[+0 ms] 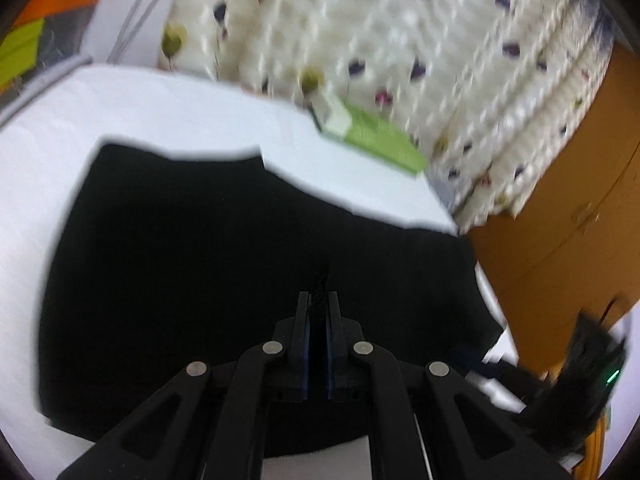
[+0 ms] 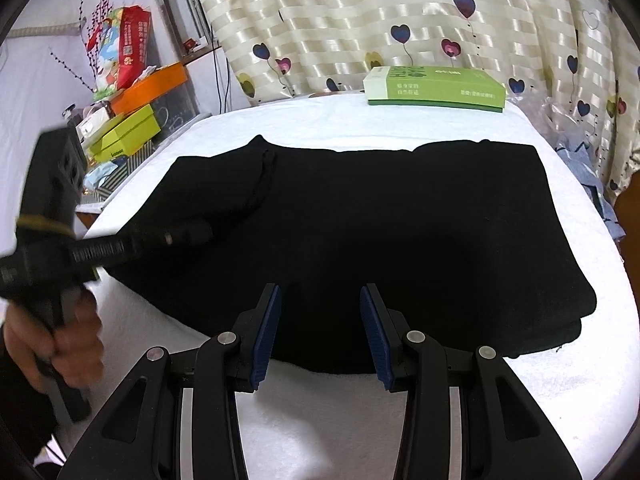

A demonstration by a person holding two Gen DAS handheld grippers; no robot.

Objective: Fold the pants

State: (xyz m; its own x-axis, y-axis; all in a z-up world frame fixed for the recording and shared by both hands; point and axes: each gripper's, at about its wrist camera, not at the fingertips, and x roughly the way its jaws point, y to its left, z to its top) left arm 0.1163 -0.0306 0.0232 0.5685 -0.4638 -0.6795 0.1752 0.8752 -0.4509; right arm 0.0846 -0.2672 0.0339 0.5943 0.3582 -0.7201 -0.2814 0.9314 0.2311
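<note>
Black pants lie folded in a wide block on the white towel-covered table. My left gripper is shut on a pinch of the black cloth, and a tuft of it sticks out past the fingertips. From the right wrist view the pants fill the middle, and the left gripper comes in from the left, held by a hand, with a raised fold of cloth at its tip. My right gripper stands open just over the near edge of the pants, nothing between its blue pads.
A green box lies at the table's far edge before a heart-print curtain. Stacked boxes and bags crowd the left side. In the left wrist view, the green box is ahead and an orange-brown cabinet stands to the right.
</note>
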